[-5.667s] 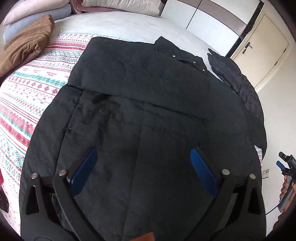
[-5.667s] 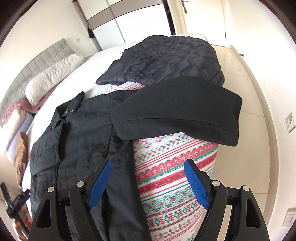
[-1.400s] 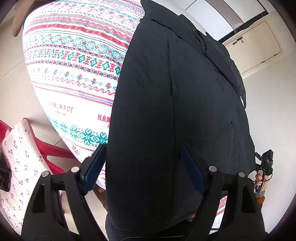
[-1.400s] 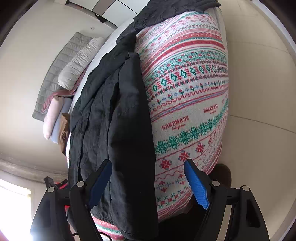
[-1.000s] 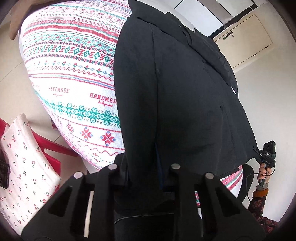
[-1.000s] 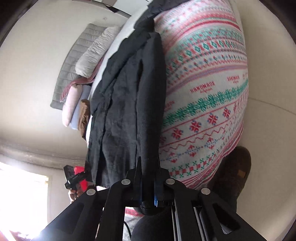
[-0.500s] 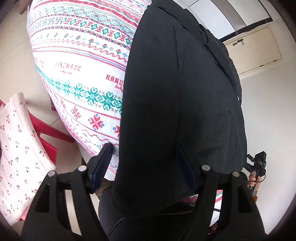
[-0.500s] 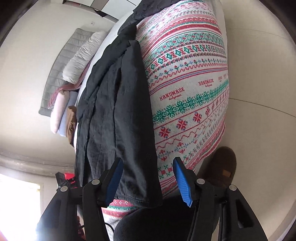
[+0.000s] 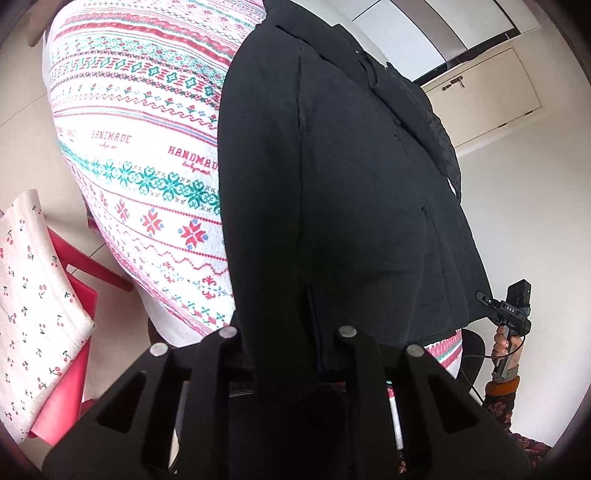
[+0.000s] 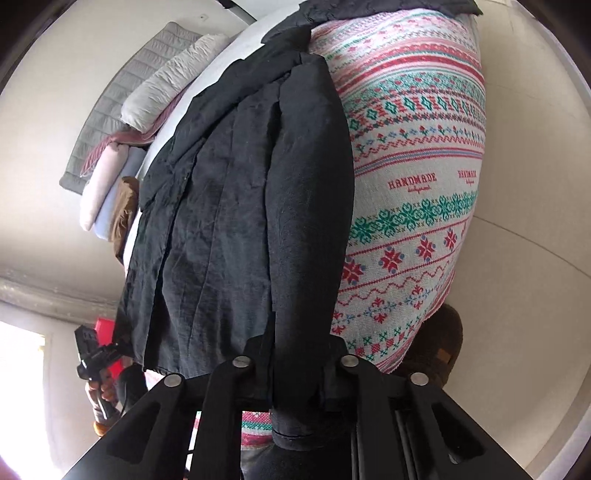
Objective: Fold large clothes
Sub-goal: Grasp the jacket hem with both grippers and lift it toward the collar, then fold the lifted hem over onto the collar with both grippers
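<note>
A large black coat (image 9: pixel 351 177) lies on the patterned bedspread (image 9: pixel 147 122), its hem hanging over the foot of the bed; it also shows in the right wrist view (image 10: pixel 236 221). My left gripper (image 9: pixel 288 354) is shut on the coat's lower left hem corner. My right gripper (image 10: pixel 295 369) is shut on the lower right hem corner. The right gripper also shows in the left wrist view (image 9: pixel 513 310), and the left gripper in the right wrist view (image 10: pixel 94 354). The blue pads are hidden by the cloth.
A second dark quilted garment (image 10: pixel 388 9) lies at the far side of the bed. Pillows (image 10: pixel 166 81) and folded cloths (image 10: pixel 107 177) sit by the headboard. A red chair with a cherry-print cushion (image 9: pixel 33 302) stands at the left. A brown slipper (image 10: pixel 439 343) is on the floor.
Half a second ago both grippers were open around the coat's hem. Now both have shut on it.
</note>
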A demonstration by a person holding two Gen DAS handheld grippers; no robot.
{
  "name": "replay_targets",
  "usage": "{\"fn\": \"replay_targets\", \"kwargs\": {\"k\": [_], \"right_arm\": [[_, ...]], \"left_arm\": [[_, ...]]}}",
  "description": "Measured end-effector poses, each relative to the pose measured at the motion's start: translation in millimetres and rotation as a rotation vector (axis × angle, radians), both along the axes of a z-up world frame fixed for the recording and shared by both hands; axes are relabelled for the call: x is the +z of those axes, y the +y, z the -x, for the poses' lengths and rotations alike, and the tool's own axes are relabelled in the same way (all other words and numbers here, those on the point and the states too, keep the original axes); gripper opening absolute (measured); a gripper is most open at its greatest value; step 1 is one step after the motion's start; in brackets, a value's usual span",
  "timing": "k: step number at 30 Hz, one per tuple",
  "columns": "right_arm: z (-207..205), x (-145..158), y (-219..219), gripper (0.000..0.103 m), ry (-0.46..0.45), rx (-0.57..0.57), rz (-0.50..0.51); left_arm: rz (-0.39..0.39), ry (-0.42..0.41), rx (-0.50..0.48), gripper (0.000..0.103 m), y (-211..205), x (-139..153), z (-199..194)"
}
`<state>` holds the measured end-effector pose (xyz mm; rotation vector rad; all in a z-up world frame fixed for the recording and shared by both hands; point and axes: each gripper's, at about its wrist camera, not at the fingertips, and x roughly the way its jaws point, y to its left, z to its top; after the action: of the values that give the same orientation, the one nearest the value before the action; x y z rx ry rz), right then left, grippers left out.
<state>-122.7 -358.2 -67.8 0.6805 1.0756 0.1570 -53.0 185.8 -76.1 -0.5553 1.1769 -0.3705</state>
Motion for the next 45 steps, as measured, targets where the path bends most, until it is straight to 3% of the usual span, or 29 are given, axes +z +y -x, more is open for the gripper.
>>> {"fn": "replay_targets", "kwargs": {"k": [3,7,12,21,28,35,42,45], "right_arm": [[0.9,20.0,4.1,0.008,-0.088,0.012,-0.064],[-4.1,45.9,2.9,0.008,-0.198,-0.007,-0.135],[-24.6,83.4,3.8,0.007,-0.311,-0.020,-0.133],[-90.8,140.2,-1.4,0.008,-0.438,-0.062,-0.082],[-168.4,148.6,-16.3,0.007,-0.463,-0.114,-0.040],[-274.4,121.4,-31.8,0.008,-0.414,-0.189,0.018],[-373.4,48.1,-56.8,0.008,-0.267,-0.236,0.023],[-397.9,7.6,-63.7,0.009,-0.171,-0.245,0.001]], "left_arm": [[0.019,-0.041,0.014,0.012,0.0,10.9,0.6],[0.105,-0.114,0.040,0.011,6.1,36.6,-6.6],[0.132,-0.228,0.074,0.010,7.4,80.8,-33.3],[0.086,-0.382,0.179,0.010,5.1,136.5,-109.6],[0.033,-0.379,0.267,0.010,6.7,133.1,-186.2],[-0.039,-0.273,0.315,0.010,15.7,81.9,-277.4],[-0.059,-0.174,0.316,0.014,10.4,29.0,-362.5],[0.001,-0.127,0.300,0.019,11.6,10.7,-379.0]]}}
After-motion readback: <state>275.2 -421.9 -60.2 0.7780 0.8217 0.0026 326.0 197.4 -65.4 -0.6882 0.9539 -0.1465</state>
